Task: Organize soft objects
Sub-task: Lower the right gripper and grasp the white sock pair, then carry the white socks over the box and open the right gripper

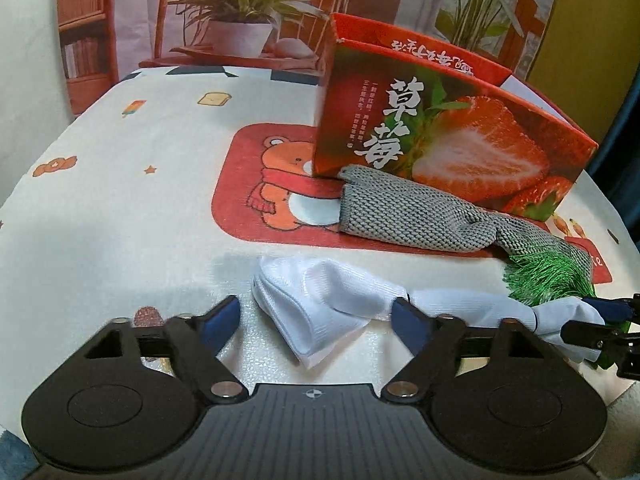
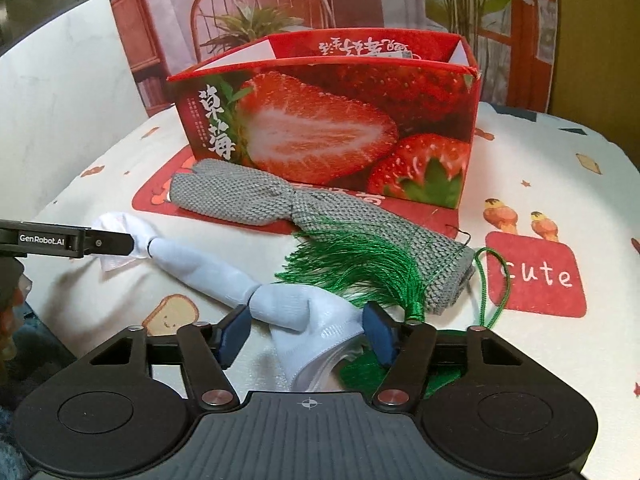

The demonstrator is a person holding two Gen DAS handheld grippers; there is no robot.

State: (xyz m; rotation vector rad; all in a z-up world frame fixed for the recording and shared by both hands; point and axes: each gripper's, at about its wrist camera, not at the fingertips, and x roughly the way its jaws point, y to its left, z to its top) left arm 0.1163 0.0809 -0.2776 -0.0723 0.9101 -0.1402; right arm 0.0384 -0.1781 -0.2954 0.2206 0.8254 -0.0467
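Observation:
A white sock (image 1: 320, 312) (image 2: 208, 268) lies twisted on the tablecloth. My left gripper (image 1: 316, 316) is open with its jaws on either side of the sock's one end. My right gripper (image 2: 306, 330) is open around the sock's other end; it shows at the right edge of the left wrist view (image 1: 604, 314). A grey knitted sock (image 1: 420, 216) (image 2: 304, 208) lies behind, in front of the open red strawberry box (image 1: 448, 132) (image 2: 332, 120). A green tassel (image 1: 540, 276) (image 2: 360, 272) lies across the grey sock, beside the white one.
The table wears a cream cloth with cartoon prints (image 1: 140, 200) (image 2: 536, 272). A printed backdrop of plants and a chair (image 1: 240, 20) stands behind. The left gripper's finger (image 2: 100, 242) reaches in from the left of the right wrist view.

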